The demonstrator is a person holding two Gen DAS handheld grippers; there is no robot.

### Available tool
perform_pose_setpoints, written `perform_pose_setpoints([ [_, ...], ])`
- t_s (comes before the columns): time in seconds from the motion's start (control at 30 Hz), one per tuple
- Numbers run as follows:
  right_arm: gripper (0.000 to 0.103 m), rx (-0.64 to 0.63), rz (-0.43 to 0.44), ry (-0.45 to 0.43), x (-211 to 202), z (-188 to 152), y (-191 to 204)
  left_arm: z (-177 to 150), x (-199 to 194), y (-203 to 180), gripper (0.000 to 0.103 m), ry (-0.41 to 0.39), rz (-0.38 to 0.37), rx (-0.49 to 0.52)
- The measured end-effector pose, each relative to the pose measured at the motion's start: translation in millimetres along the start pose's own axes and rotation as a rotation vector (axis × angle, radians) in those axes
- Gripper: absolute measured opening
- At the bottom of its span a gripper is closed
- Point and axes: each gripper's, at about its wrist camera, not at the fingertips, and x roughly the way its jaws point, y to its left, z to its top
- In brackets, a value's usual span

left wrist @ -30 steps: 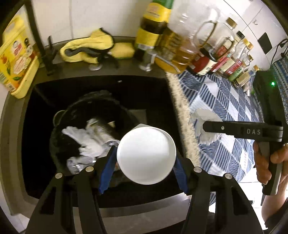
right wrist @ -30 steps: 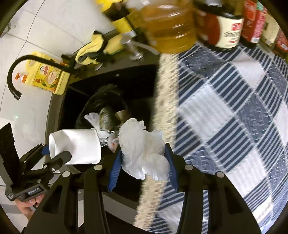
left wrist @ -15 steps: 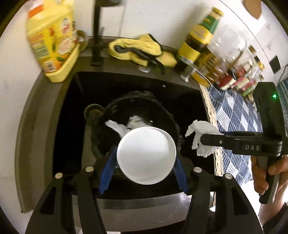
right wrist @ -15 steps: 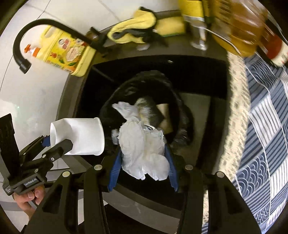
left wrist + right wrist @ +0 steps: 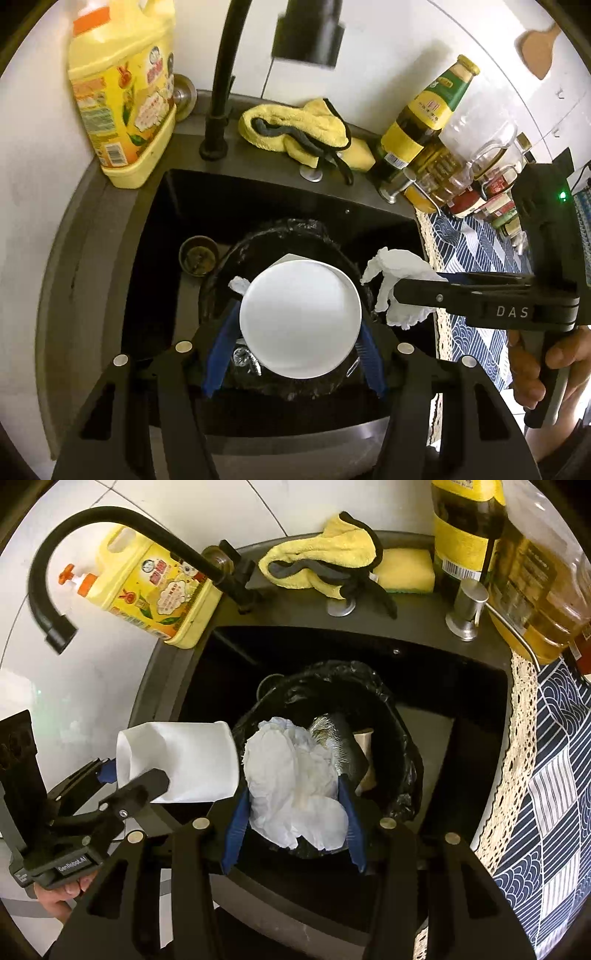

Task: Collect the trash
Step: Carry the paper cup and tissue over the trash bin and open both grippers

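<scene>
My left gripper (image 5: 295, 328) is shut on a white paper cup (image 5: 300, 318), held over the black-lined trash bin (image 5: 295, 232) that stands in the dark sink. The cup also shows in the right wrist view (image 5: 181, 760), lying sideways left of the bin. My right gripper (image 5: 293, 801) is shut on a crumpled white tissue (image 5: 295, 786) above the bin (image 5: 391, 716). In the left wrist view the tissue (image 5: 399, 280) hangs from the right gripper at the bin's right edge. Other trash lies in the bin.
A black faucet (image 5: 110, 520), yellow detergent bottle (image 5: 122, 96), yellow cloth (image 5: 295, 125) and sponge (image 5: 406, 570) line the sink's back rim. Oil and sauce bottles (image 5: 428, 122) stand at the right. A blue patterned cloth (image 5: 554, 775) covers the counter to the right.
Both grippers have moved left from the counter edge to over the sink and bin, still holding the cup and the tissue. The bin now sits directly beneath them.
</scene>
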Motion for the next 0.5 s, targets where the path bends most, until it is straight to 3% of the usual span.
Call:
perform_pose_setpoints([
  [0.3, 0.047, 0.038, -0.031, 0.048, 25.4, 22.8, -24.5, 14.5, 32.0, 14.8, 0.057, 0.052, -0.008, -0.034],
  [0.4, 0.051, 0.056, -0.042, 0.072, 36.5, 30.3, -32.0, 16.7, 44.8, 19.4, 0.058, 0.093, 0.028, -0.039],
  [0.5, 0.066, 0.070, -0.029, 0.097, 45.1, 36.0, -35.9, 16.6, 55.8, 23.6, 0.058, 0.134, 0.033, -0.052],
])
